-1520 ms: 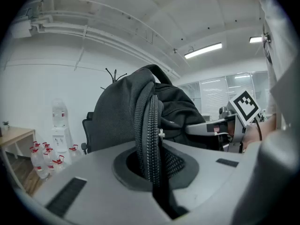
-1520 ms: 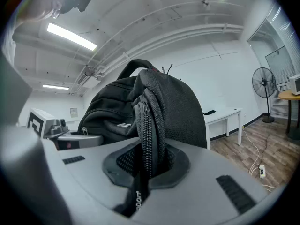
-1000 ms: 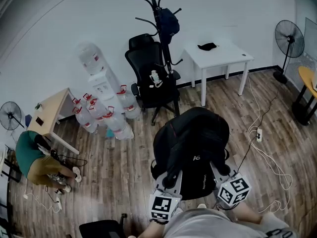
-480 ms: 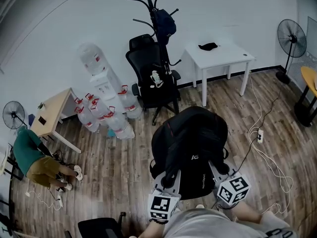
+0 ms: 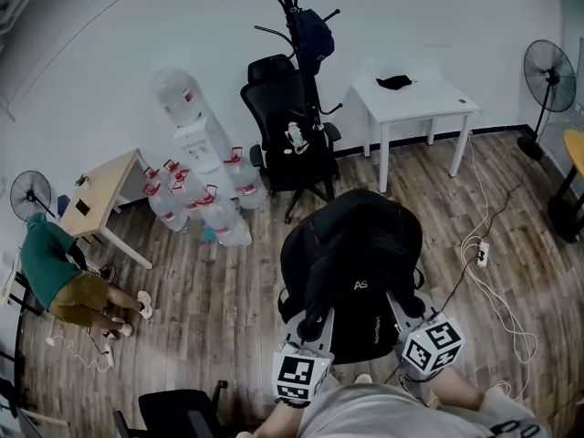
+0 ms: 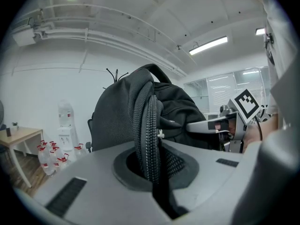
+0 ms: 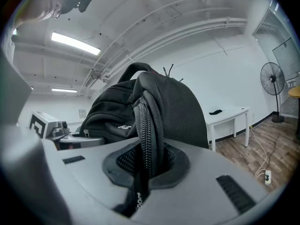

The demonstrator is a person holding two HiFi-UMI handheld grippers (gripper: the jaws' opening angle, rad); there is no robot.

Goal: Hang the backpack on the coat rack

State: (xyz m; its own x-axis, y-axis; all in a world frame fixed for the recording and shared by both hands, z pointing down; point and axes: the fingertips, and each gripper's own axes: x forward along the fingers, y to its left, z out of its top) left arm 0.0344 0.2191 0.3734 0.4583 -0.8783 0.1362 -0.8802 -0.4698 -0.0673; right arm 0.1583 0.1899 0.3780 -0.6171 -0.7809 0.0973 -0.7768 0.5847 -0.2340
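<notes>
— Head view?
— Observed backpack [image 5: 351, 272] held up at centre; coat rack [image 5: 301, 26] well apart at 12 o'clock.
— Left gripper view?
— Found left gripper [image 6: 152, 165] pinching the backpack's zippered edge.
— Right gripper view?
— Likewise: right gripper [image 7: 143, 170] clamped on a zippered edge.

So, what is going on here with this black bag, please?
A person holds a black backpack up in front of the body with two hand-held grippers. The left gripper and the right gripper are each shut on a zippered edge of the backpack, one at each side. The coat rack stands across the room, behind an office chair, and a dark item hangs on it. The backpack is not yet hung there.
</notes>
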